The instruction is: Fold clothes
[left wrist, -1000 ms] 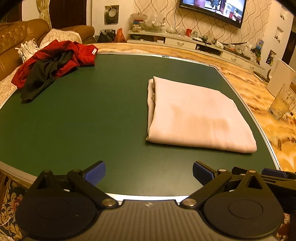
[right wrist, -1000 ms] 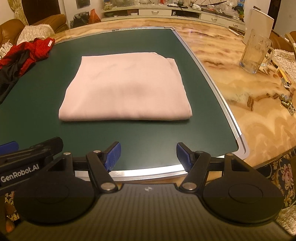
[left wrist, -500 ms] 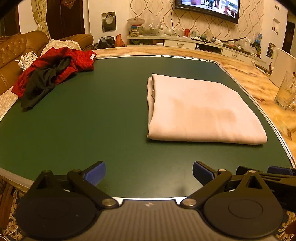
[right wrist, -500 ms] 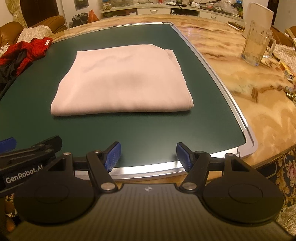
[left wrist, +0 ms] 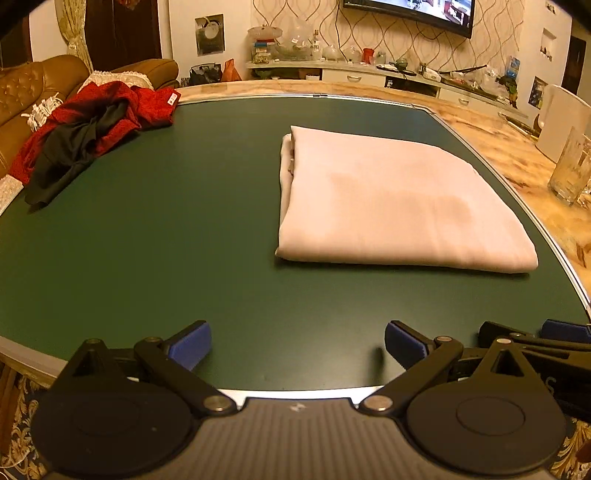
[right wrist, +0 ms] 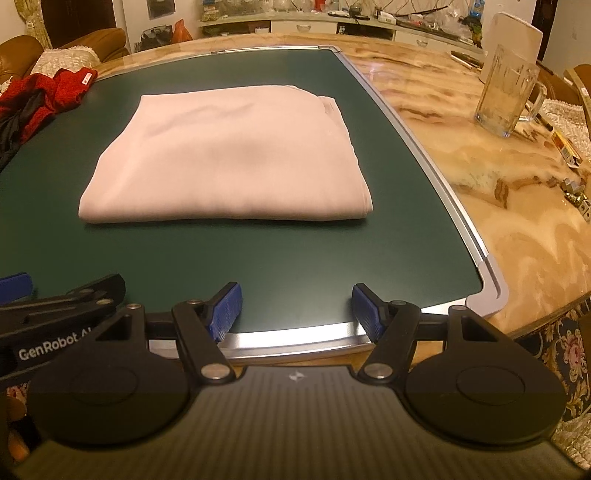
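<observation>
Pink cloth [left wrist: 395, 201] sits folded flat on the green bench [left wrist: 166, 236], looks finished. Left gripper [left wrist: 297, 345] and right gripper [right wrist: 296, 308] hang at the near edge, fingers spread, holding nothing. Red-black heap [left wrist: 85, 133] far left is likely next.

The crumpled red garment [right wrist: 48, 92] and the black one tangled in it [right wrist: 14, 125] run off the left edge of the right wrist view, so their full shape is anyone's guess. The inner layers of the folded pale pink cloth [left wrist: 391, 199] are hidden under its top layer. The wall-mounted flat-screen TV [left wrist: 417, 11] is cut by the top edge, picture too small to read. Clutter on the long white sideboard [left wrist: 369, 70] is too tiny to identify.
</observation>
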Action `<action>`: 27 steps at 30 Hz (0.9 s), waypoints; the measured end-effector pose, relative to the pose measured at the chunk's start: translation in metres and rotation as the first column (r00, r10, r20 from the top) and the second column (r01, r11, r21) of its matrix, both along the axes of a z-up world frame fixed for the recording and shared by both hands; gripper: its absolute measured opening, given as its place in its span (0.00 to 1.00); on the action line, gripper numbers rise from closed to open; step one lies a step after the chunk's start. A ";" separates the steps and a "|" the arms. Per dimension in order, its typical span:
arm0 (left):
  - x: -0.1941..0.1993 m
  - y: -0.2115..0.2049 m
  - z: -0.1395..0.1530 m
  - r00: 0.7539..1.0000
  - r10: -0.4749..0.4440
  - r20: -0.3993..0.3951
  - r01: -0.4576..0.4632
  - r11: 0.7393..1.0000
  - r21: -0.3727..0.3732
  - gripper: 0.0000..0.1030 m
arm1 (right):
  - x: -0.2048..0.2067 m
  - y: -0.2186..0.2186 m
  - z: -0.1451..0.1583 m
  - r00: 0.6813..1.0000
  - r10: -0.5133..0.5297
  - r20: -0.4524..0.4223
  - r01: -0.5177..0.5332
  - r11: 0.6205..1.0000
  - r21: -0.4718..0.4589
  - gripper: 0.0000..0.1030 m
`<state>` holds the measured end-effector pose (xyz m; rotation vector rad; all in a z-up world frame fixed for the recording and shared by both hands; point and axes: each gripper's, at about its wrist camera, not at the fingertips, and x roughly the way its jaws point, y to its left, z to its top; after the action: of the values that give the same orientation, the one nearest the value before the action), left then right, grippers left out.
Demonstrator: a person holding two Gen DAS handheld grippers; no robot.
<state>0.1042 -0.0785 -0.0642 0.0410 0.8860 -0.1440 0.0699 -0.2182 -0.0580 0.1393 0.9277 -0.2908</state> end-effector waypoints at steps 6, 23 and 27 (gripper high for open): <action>0.002 0.003 -0.004 1.000 0.002 -0.012 -0.002 1.000 -0.004 0.99 | -0.002 0.002 -0.001 1.000 0.007 0.015 -0.007 1.000 -0.018 0.72; -0.001 0.001 -0.007 1.000 -0.018 -0.004 0.018 1.000 0.024 1.00 | -0.007 -0.003 -0.002 0.999 0.032 0.035 -0.032 0.999 0.004 0.72; -0.003 0.001 -0.008 1.000 -0.016 0.011 0.015 1.000 0.024 1.00 | -0.008 -0.003 -0.002 0.998 0.039 0.044 -0.039 0.999 0.001 0.72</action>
<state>0.1009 -0.0774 -0.0722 0.0709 0.8761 -0.1475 0.0616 -0.2207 -0.0604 0.1289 0.8865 -0.2501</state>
